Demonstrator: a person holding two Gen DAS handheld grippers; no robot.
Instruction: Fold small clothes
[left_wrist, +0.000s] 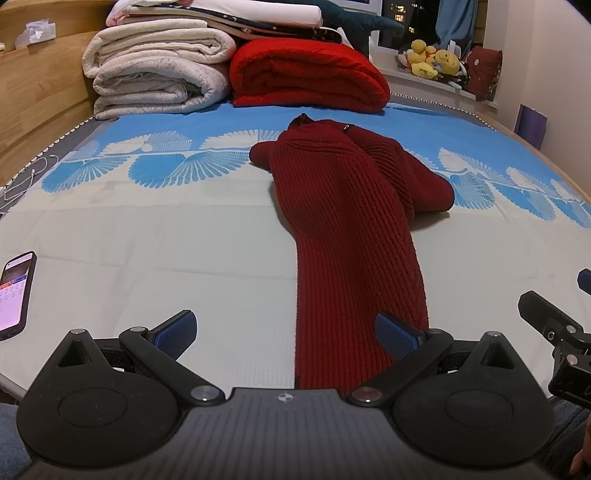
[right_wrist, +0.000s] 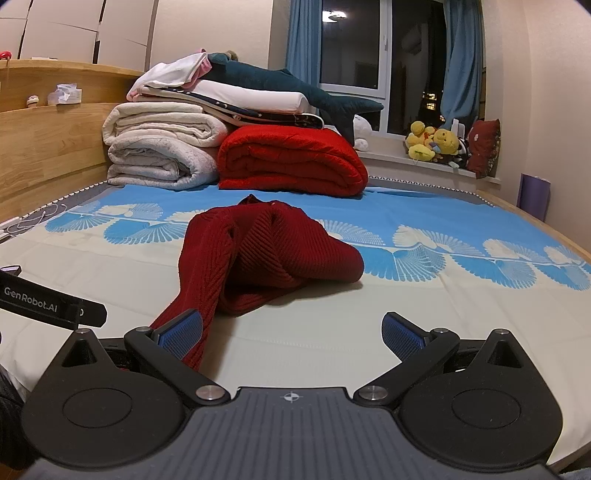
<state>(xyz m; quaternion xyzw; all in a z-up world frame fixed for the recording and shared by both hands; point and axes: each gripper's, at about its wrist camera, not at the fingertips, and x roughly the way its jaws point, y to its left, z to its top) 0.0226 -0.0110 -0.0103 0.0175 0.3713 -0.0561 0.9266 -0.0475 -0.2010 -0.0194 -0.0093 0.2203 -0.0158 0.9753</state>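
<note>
Blue-patterned bedsheet (left_wrist: 147, 236) gives a flat folding surface; the dark red knit sweater (left_wrist: 354, 221) lies bunched mid-bed, one strip trailing toward the person. Left gripper (left_wrist: 286, 332) and right gripper (right_wrist: 291, 334) hover spread wide and empty, likely poised to take that near end.

phone (left_wrist: 14, 295) | red blanket (right_wrist: 291, 162) | white quilts (right_wrist: 162, 144) | plush toys (right_wrist: 432, 144)
</note>
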